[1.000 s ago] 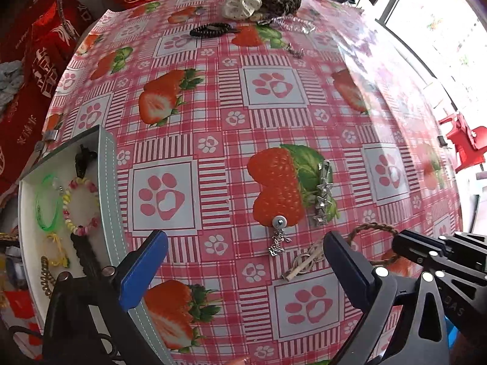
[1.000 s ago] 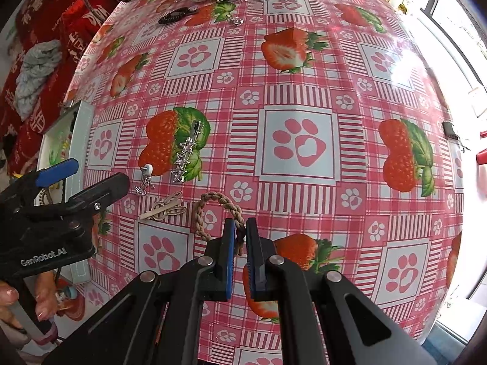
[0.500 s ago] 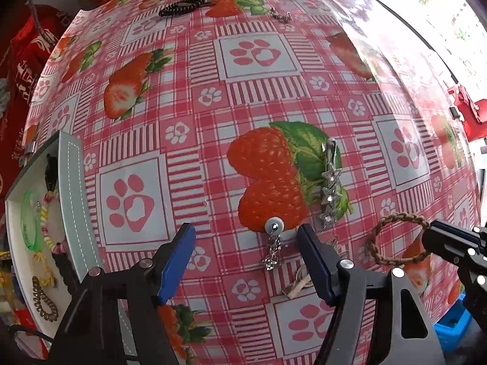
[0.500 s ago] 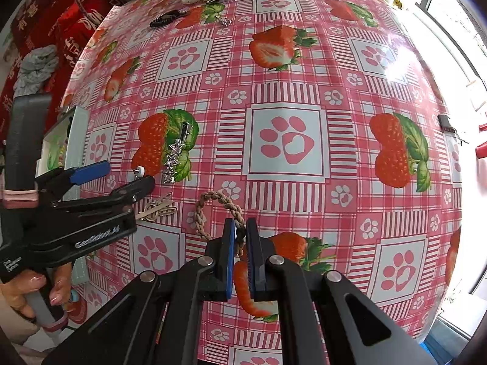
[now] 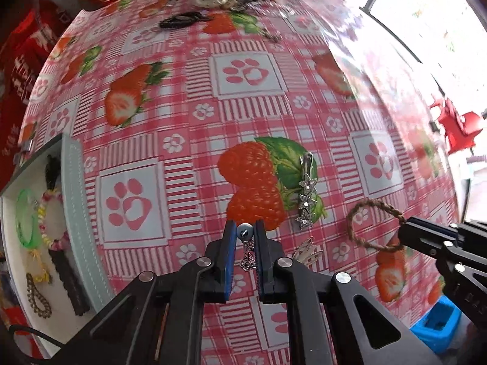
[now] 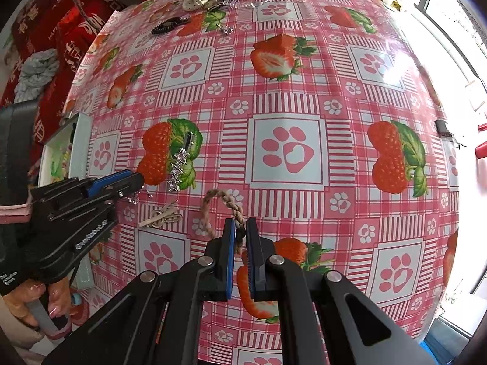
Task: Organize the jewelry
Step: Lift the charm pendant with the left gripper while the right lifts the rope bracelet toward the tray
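My left gripper (image 5: 244, 233) has just closed on the earring (image 5: 245, 245); the tray (image 5: 70, 200) lies at nine o'clock.

Two wrist fisheyes, close, steeply downward, sharing the strawberry tablecloth (image 5: 243, 97).

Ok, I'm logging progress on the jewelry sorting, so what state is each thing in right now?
Left gripper: jaws have just been closing, now pinching the pearl earring.
Right gripper: shut on the braided rope bracelet.
Star hair clip: lying flat on the tablecloth, untouched.
Gold clip: lying loose beside the left gripper.
Tray: at the table's left edge, holds a green bangle and a beaded bracelet.
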Motion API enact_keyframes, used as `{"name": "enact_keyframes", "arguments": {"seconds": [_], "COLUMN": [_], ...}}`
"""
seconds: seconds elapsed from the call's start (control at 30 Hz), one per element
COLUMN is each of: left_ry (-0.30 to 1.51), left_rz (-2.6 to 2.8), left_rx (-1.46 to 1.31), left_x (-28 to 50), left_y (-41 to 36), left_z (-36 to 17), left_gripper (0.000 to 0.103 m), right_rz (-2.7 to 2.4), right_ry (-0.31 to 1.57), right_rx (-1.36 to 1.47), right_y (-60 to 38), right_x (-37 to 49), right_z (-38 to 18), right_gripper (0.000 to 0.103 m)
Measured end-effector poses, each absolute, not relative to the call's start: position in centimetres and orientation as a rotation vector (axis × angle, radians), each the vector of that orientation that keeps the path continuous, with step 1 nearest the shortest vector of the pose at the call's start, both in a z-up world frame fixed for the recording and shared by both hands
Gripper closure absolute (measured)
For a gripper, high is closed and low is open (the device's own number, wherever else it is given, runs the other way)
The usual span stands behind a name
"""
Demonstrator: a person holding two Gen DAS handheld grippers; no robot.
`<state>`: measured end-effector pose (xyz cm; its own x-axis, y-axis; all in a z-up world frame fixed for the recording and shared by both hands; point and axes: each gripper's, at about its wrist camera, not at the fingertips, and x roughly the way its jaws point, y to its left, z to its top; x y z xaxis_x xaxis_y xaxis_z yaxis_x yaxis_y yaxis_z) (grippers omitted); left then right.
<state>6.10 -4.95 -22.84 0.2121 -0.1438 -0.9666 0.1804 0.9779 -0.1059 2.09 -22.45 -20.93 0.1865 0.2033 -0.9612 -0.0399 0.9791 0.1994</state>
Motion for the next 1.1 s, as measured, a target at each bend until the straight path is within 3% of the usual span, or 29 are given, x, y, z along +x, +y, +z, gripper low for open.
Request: {"name": "enact_keyframes", "arguments": {"seconds": [0.5,0.53,0.57,0.6,0.77,0.83,0.9,0.93,0.97,1.1], "left_ry": [1.251,1.251,1.252,1.253,1.26,1.263,1.264,1.264,1.264,1.255], "left_rz": [-0.16,-0.156,-0.154,-0.152,-0.153,-0.155,-0.158,-0.159,-0.16,-0.159], "left_rx": [-0.087,-0.092,-0.094,-0.094,-0.087,-0.088,-0.089,-0.091,-0.093,-0.101], "left_x": [4.9,4.8,4.6,4.4,3.9,3.7,3.5,3.5,3.5,3.4], "left_y": [0.4,0.7,1.0,1.1,1.4,1.5,1.5,1.5,1.5,1.8], "left_z": [-18.3,-18.3,-18.3,-18.3,-18.6,-18.7,-18.7,-18.6,-18.6,-18.4], "left_gripper": [0.085,0.085,0.085,0.085,0.085,0.085,0.085,0.085,0.085,0.085], "right_rz": [0.235,0.221,0.206,0.192,0.143,0.141,0.133,0.134,0.142,0.145], "right_ry": [1.358,1.381,1.391,1.398,1.419,1.426,1.411,1.403,1.408,1.397], "right_rx": [0.043,0.023,0.011,-0.002,-0.071,-0.08,-0.129,-0.148,-0.145,-0.08], "right_y": [-19.1,-19.2,-19.3,-19.5,-20.0,-20.0,-19.5,-19.2,-19.1,-19.3], "right_x": [3.5,3.6,3.6,3.6,3.5,3.6,3.5,3.5,3.5,3.5], "right_z": [-19.2,-20.1,-20.7,-21.3,-24.0,-24.6,-24.7,-24.7,-24.7,-23.8], "right_gripper": [0.094,0.086,0.069,0.063,0.062,0.063,0.073,0.091,0.097,0.097]}}
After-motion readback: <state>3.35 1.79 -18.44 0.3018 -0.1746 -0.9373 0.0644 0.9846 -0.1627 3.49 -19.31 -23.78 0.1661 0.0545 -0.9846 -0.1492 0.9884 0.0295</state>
